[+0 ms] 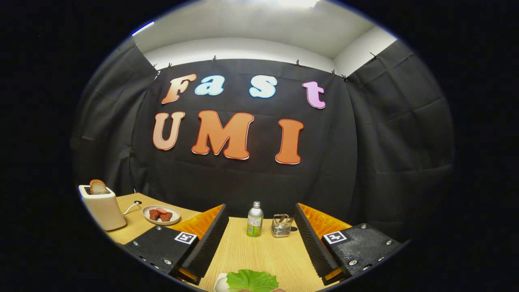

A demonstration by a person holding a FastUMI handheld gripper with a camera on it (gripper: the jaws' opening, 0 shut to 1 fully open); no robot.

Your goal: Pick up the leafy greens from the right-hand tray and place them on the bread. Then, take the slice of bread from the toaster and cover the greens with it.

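1. Two fingers of the tongs (259, 243) stand wide apart, holding nothing.
2. Leafy greens (251, 280) lie between them, nearer than the bottle (255, 219).
3. Bread slice (98, 187) sits in the toaster (102, 207), far left of the bottle on the bench (263, 253).

A cloth-walled recording booth staged as a kitchen: wooden bench (259, 251) with toaster (103, 207), plate of meat (161, 214), bottle (255, 220).

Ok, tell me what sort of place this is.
Probably a staged recording booth set up as a small kitchen corner: black cloth walls, a wooden table with a toaster holding bread, and greens between the open tool's fingers.
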